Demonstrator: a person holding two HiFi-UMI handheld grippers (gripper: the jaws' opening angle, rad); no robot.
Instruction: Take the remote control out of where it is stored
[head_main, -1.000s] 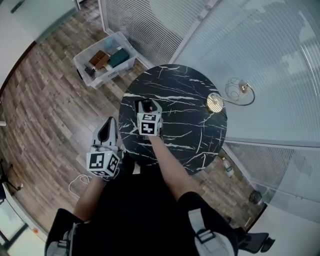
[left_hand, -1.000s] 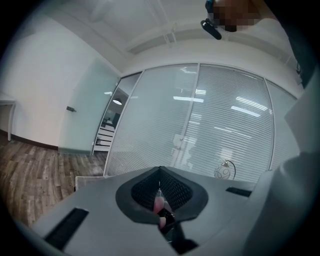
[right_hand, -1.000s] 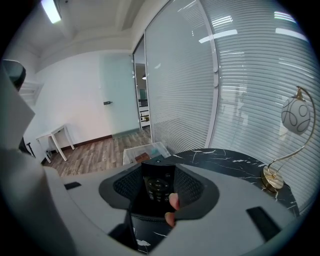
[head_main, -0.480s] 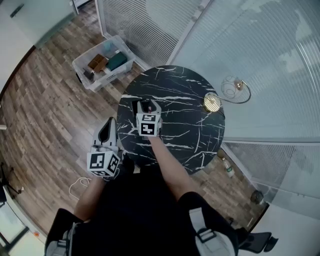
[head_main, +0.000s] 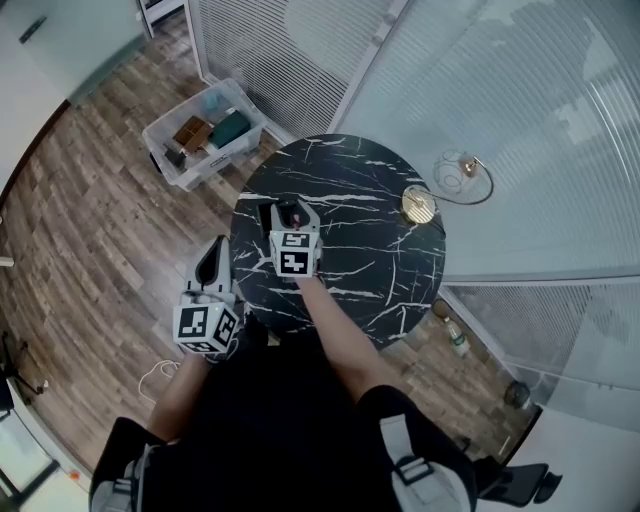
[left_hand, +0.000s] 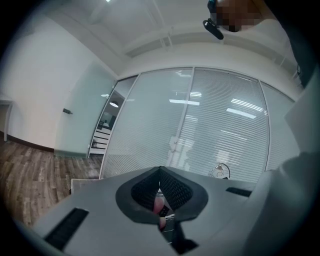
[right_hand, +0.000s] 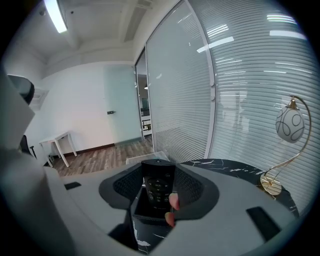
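Head view first: hardly anything has moved over the last second. The right gripper (head_main: 295, 212) stays parked left of centre in the frame, over the near-left part of the round black marble worktop (head_main: 370, 250), and the small drift of the scene looks like the head turning rather than the arm. The left gripper (head_main: 212, 250) hangs further left and lower, off the worktop's edge and above the wood floor. In the left gripper view its fingers are drawn together with nothing between them, just a sliver of marble showing through the gap. So that hand is sitting this one out. Now the right gripper view, where it counts: the remote control (right_hand: 159, 186) stands upright in the middle of the frame, its lower end down inside a black holder box (right_hand: 150, 212). The fingers are closed in on its two long sides, snug against it by the look of things. My read is that the grip is set and the lift has not begun. A straight pull upward should free it from the box.
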